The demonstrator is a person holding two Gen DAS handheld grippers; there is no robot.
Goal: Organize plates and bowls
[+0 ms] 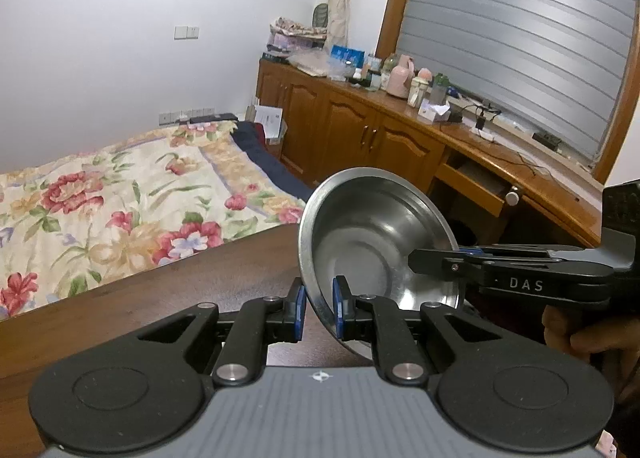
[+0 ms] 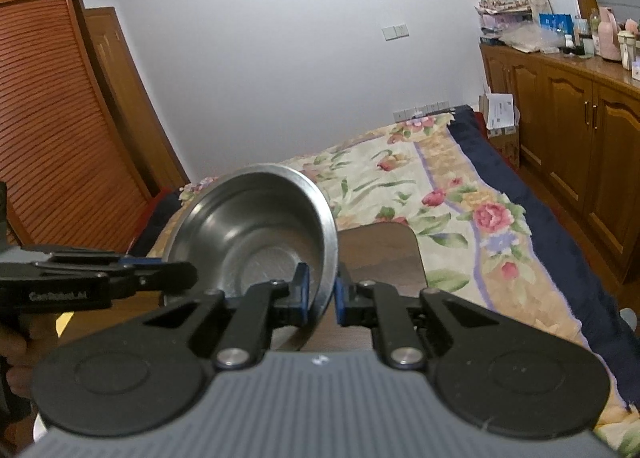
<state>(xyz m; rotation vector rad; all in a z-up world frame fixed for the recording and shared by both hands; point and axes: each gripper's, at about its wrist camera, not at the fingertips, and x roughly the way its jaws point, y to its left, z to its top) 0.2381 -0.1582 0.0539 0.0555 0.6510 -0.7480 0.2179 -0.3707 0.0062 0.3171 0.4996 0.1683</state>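
A steel bowl (image 1: 360,234) is held in the air above a dark wooden table (image 1: 160,298), tilted with its inside toward both cameras. My left gripper (image 1: 319,308) is shut on the bowl's near rim, a blue pad on each side of the wall. My right gripper (image 1: 436,258) comes in from the right and clamps the opposite rim. In the right wrist view the bowl (image 2: 256,225) sits between the right gripper's (image 2: 322,294) pads, and the left gripper (image 2: 176,272) grips its left edge.
A bed with a floral quilt (image 1: 120,201) lies beyond the table. Wooden cabinets (image 1: 352,125) with a cluttered top run along the right, one drawer (image 1: 476,185) pulled open. A slatted wooden wardrobe (image 2: 56,117) stands at the left in the right wrist view.
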